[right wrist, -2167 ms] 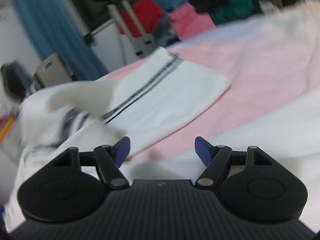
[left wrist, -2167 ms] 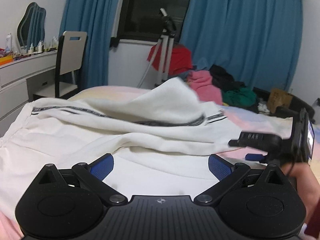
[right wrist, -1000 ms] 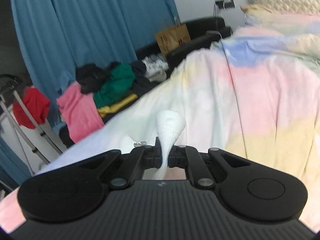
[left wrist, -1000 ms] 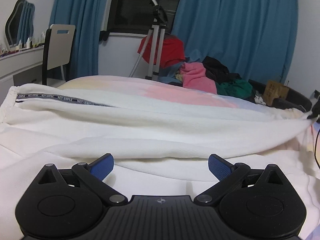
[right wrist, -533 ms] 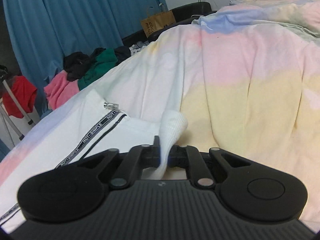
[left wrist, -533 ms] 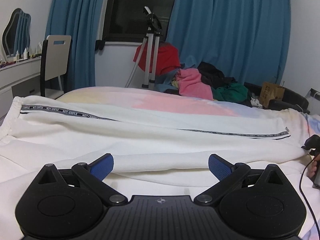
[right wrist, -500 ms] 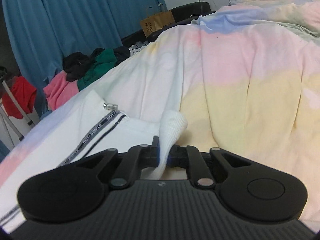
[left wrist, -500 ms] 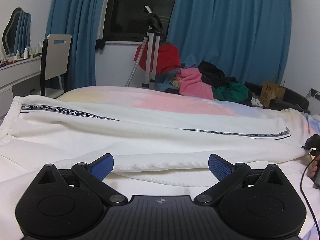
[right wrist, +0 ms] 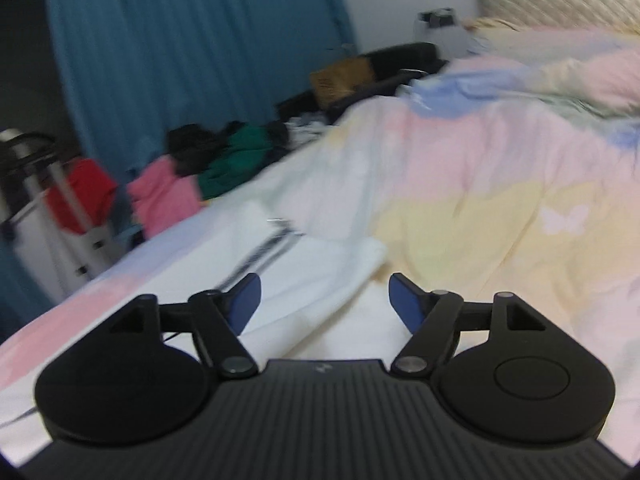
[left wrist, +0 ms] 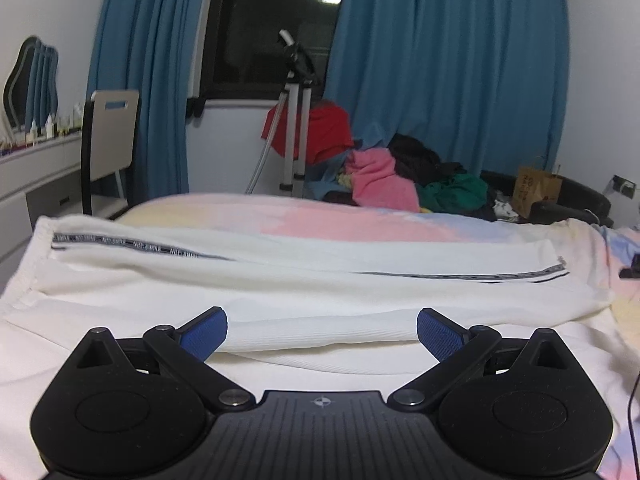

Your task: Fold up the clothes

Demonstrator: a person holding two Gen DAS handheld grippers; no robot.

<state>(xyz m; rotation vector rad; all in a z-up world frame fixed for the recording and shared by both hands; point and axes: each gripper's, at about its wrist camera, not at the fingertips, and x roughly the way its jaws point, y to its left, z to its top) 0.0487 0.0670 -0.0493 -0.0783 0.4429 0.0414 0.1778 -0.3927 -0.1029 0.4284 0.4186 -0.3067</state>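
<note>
White trousers with a black lettered side stripe lie stretched out across the bed, waist at the left, leg ends at the right. My left gripper is open and empty, low over the near edge of the trousers. My right gripper is open and empty just above the leg end, which lies flat on the bedspread. The right wrist view is blurred.
The bed has a pastel pink, yellow and blue cover. A pile of clothes and a tripod stand beyond the far edge. A chair and dresser are at the left. Blue curtains hang behind.
My right gripper has opened and let go of the trouser leg end, which now lies on the bed. The trousers lie flatter. The left gripper has barely moved.
</note>
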